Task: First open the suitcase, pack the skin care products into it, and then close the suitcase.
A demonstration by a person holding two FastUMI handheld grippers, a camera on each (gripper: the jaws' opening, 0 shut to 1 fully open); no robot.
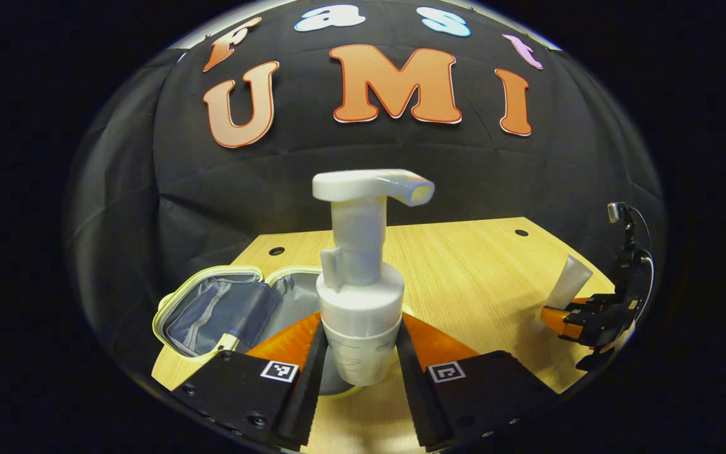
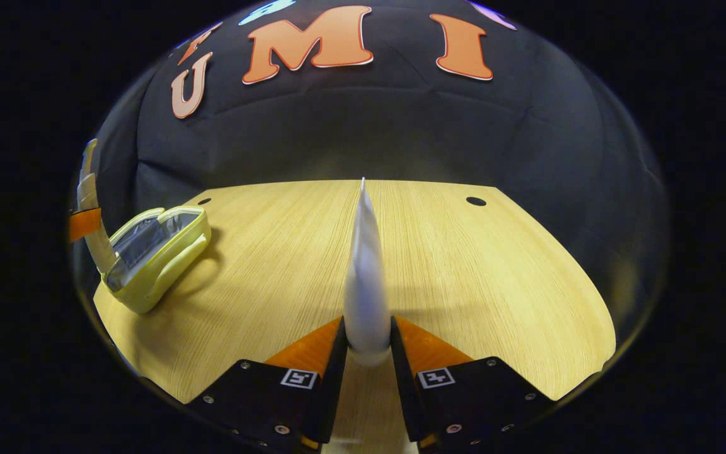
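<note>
Task status: the suitcase [image 1: 224, 309] lies open on the table [image 1: 464, 265], lid folded back, lining exposed. The opening step is judged complete. No product is visible inside the case; packing and closing remain.

Left gripper [image 1: 358, 362]: clamped on the pump bottle [image 1: 361, 296]. Both fingers press the lower body of the bottle, which stands upright at centre frame in the left gripper view, nozzle pointing toward the right of the frame. The suitcase sits at lower left of that view, just behind and to the left of the bottle.

Right gripper [image 2: 367, 353]: clamped on the tube [image 2: 366, 277]. The tube rises from between the fingers at centre frame in the right gripper view, its flat sealed end pointing away from the camera. The suitcase [image 2: 149, 252] lies at the left edge of that view, well apart from the tube.

In the left gripper view, the right gripper [image 1: 580, 318] and the tube [image 1: 568, 284] appear at the right edge.
</note>
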